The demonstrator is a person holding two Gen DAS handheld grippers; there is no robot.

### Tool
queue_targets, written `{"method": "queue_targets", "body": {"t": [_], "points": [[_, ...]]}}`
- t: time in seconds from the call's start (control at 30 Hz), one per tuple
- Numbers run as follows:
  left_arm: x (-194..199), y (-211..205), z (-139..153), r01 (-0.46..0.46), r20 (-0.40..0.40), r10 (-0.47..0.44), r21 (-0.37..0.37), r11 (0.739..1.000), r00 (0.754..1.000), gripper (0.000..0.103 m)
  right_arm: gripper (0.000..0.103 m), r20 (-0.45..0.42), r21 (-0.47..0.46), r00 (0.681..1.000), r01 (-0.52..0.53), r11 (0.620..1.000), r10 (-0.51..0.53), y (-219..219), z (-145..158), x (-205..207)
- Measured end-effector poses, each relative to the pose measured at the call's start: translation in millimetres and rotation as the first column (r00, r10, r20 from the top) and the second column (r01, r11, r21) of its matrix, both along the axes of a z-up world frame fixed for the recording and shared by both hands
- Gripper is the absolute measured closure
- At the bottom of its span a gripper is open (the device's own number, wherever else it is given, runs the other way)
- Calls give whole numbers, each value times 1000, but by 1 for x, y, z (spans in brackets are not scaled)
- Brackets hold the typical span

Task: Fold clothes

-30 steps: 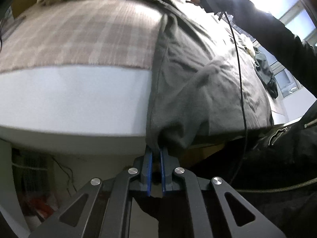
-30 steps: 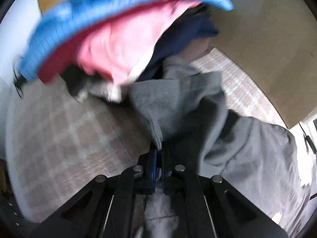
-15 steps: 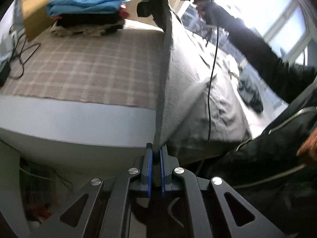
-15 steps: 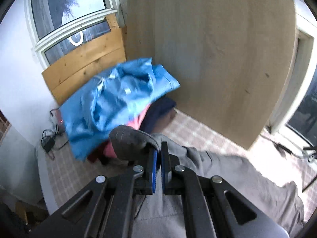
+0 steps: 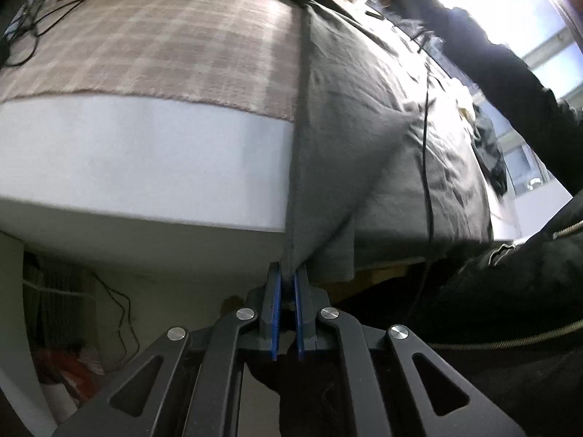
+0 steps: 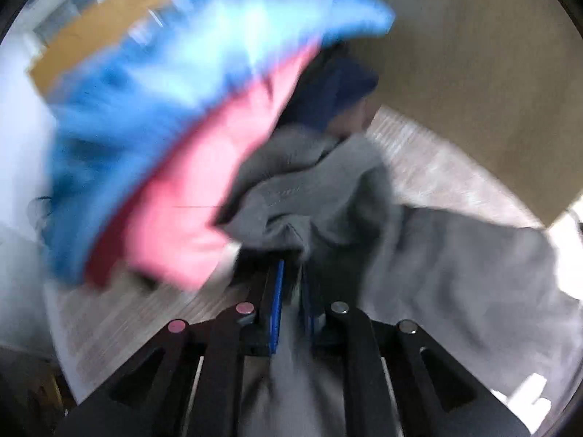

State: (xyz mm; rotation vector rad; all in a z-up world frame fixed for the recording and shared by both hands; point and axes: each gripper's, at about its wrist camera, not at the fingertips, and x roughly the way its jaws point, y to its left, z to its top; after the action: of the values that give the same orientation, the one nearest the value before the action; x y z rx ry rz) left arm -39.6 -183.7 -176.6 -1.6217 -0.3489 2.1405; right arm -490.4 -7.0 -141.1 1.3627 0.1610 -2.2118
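A grey garment point(image 5: 346, 127) lies stretched along the bed, its near corner hanging over the mattress edge. My left gripper point(image 5: 287, 267) is shut on that corner. In the right wrist view the garment's far end point(image 6: 328, 189) is bunched against a stack of folded clothes, blue point(image 6: 175, 73) on top and pink point(image 6: 204, 200) under it. My right gripper point(image 6: 291, 266) sits at this bunched end. Its jaws are opening, and a strip of grey cloth lies loosely in the gap between the blue pads. That view is blurred by motion.
A plaid cover point(image 5: 164, 43) tops the white mattress point(image 5: 127, 153). A person's dark sleeve point(image 5: 492, 65) reaches over the bed, and a black cable point(image 5: 426, 145) hangs across the garment. A dark garment point(image 5: 492, 153) lies at the far right. A wooden board point(image 6: 473, 73) stands behind the stack.
The garment, held up taut half a second ago, has come down flat on the bed. The right gripper dropped to the stack of clothes and its pads have parted slightly.
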Motion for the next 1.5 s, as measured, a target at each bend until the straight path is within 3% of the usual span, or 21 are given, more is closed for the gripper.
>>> {"method": "queue_targets", "body": {"t": [0.07, 0.1, 0.2, 0.27, 0.37, 0.5, 0.6, 0.7, 0.83, 0.9, 1.0, 1.03, 1.13, 1.23, 1.4, 1.47, 1.5], "points": [[-2, -1, 1, 13, 11, -13, 10, 1000, 1000, 97, 68, -37, -77, 999, 31, 997, -34, 45, 48, 26], [-2, -1, 2, 21, 16, -21, 20, 1000, 1000, 97, 65, -58, -123, 996, 57, 991, -65, 76, 72, 45], [-3, -3, 2, 39, 32, -41, 51, 998, 999, 97, 64, -143, -196, 974, 144, 970, -174, 173, 126, 133], [-6, -4, 2, 33, 52, -38, 104, 994, 998, 97, 64, -186, -123, 939, 269, 955, -289, 235, 135, 205], [-11, 2, 2, 49, 61, -55, 95, 994, 997, 97, 65, -146, -76, 858, 486, 870, -492, 314, 108, 316], [-17, 7, 5, 58, 61, -62, 65, 996, 996, 97, 65, 13, 36, 743, 669, 742, -670, 362, 22, 442], [-24, 14, 7, 55, 54, -55, 13, 998, 997, 97, 65, 94, 27, 722, 686, 727, -686, 353, -26, 490], [-29, 19, 13, 61, 47, -59, -42, 997, 997, 97, 65, 115, -12, 732, 677, 736, -671, 342, -50, 512], [-32, 19, 20, 55, 41, -52, -76, 996, 998, 97, 65, -9, -13, 786, 619, 786, -619, 321, -46, 526], [-31, 25, 21, 63, 33, -60, -98, 993, 998, 97, 65, -71, 42, 808, 589, 807, -585, 314, -44, 530], [-30, 33, 25, 65, 22, -63, -106, 992, 998, 97, 65, -91, 94, 841, 541, 836, -534, 310, -47, 531], [-29, 35, 27, 65, 16, -64, -103, 993, 998, 97, 67, -109, 111, 851, 524, 845, -513, 308, -46, 531], [-26, 37, 29, 69, 0, -69, -105, 992, 998, 97, 98, -137, 116, 882, 466, 877, -451, 300, -44, 531], [-25, 38, 33, 72, -24, -76, -119, 990, 997, 97, 99, -140, 150, 895, 442, 885, -423, 297, -39, 533], [-16, 40, 49, 48, -71, -53, -80, 996, 996, 98, 101, -176, 16, 857, 494, 869, -484, 331, 27, 557], [-10, 47, 44, 57, -59, -61, -59, 997, 996, 98, 103, -240, -2, 790, 580, 814, -564, 353, 55, 579], [-7, 49, 39, 61, -49, -64, -61, 996, 997, 97, 103, -225, -22, 757, 626, 780, -613, 367, 56, 585]]}}
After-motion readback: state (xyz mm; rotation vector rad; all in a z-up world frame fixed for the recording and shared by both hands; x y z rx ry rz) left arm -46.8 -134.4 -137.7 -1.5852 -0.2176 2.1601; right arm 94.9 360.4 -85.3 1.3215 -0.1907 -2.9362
